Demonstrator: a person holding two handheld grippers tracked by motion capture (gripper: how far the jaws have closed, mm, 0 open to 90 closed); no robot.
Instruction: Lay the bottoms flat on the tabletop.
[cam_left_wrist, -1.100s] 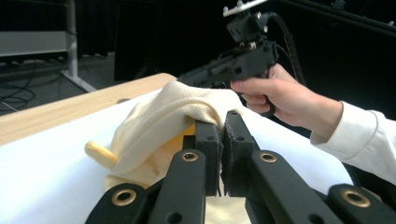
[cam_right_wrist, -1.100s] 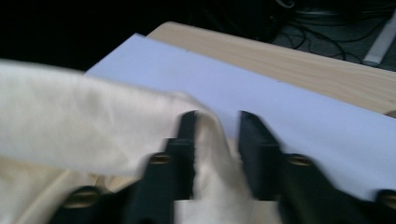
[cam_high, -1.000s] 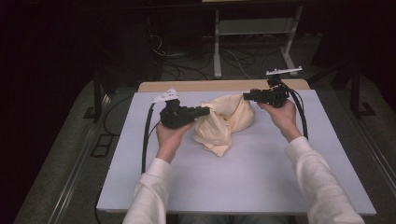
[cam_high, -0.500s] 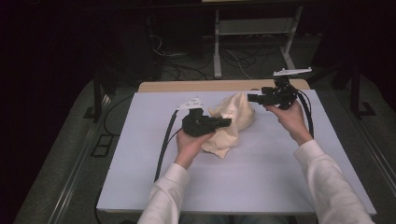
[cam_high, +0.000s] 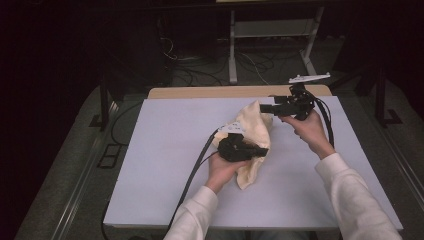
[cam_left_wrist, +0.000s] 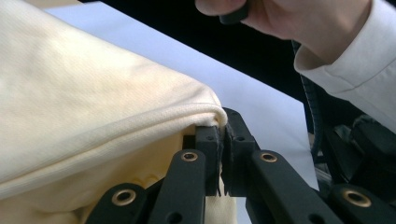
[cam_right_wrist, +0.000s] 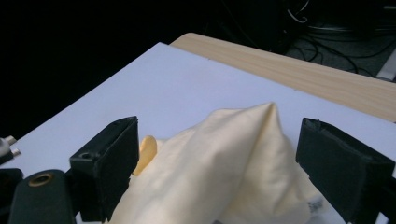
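— While the cloth (cam_high: 252, 135) lies bunched mid-table (cam_high: 160, 165), which step is this?

— Folding or straightening, by the look of it. The left gripper (cam_left_wrist: 219, 149) is clenched on a hemmed edge of the cloth, near the middle of the table. The right gripper (cam_high: 265, 108) hangs at the far right with jaws spread, a peak of cloth rising between them but not touched.

— So what does the next move call for?

— Probably closing the right jaws on that far peak, then drawing the two grippers apart to open the fabric out. The left grip should hold while that happens, or the hem may slip.

— Anything hard to read?

— The cloth's underside and how many layers the left jaws pinch are hidden. A small tag (cam_right_wrist: 316, 204) shows at the near edge of the right gripper view, its print too small to make out.
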